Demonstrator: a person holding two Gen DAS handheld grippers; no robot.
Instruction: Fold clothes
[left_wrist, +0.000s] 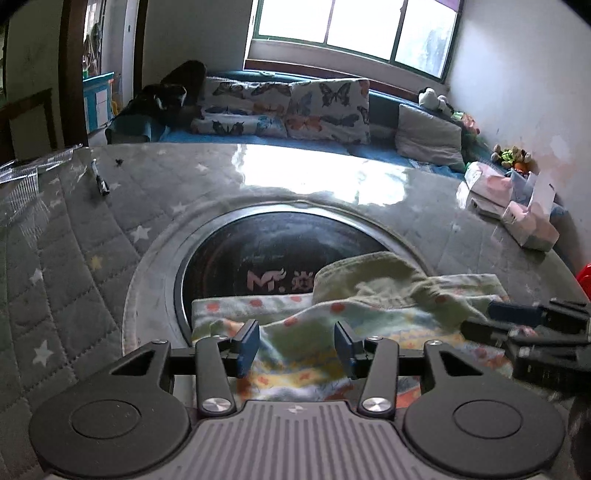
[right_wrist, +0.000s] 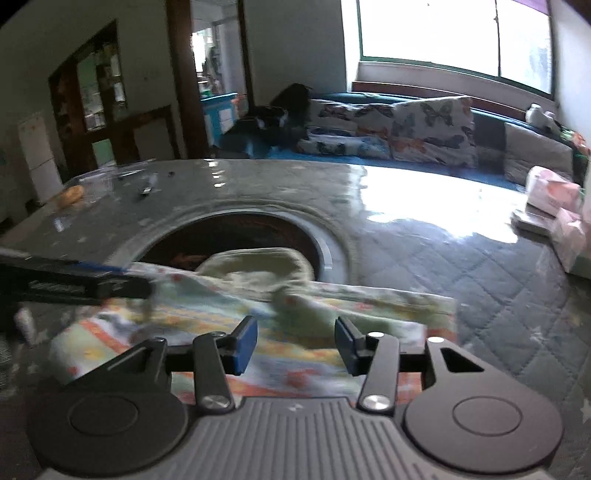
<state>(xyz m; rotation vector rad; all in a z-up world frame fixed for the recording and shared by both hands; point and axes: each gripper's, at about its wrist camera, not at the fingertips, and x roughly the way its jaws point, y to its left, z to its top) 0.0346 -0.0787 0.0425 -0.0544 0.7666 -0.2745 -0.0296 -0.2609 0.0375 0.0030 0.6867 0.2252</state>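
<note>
A small garment (left_wrist: 373, 291) of pale green cloth with orange dots and coloured stripes lies partly folded on the table, and its far edge overlaps a round black inset (left_wrist: 258, 247). My left gripper (left_wrist: 296, 345) hovers over the garment's near left part, open, with cloth below the gap and the blue pads clear of it. In the right wrist view my right gripper (right_wrist: 297, 345) stands open over the garment (right_wrist: 332, 306) in the same way. The left gripper (right_wrist: 110, 280) reaches in from the left there. The right gripper (left_wrist: 491, 319) shows at the right edge of the left wrist view.
The table wears a grey quilted star cloth (left_wrist: 92, 258) under a glossy cover. A black marker (left_wrist: 100, 181) lies far left, near clear plastic (left_wrist: 22, 184). Pink tissue packs (left_wrist: 517, 218) sit far right. A sofa with butterfly cushions (left_wrist: 325, 107) runs behind the table.
</note>
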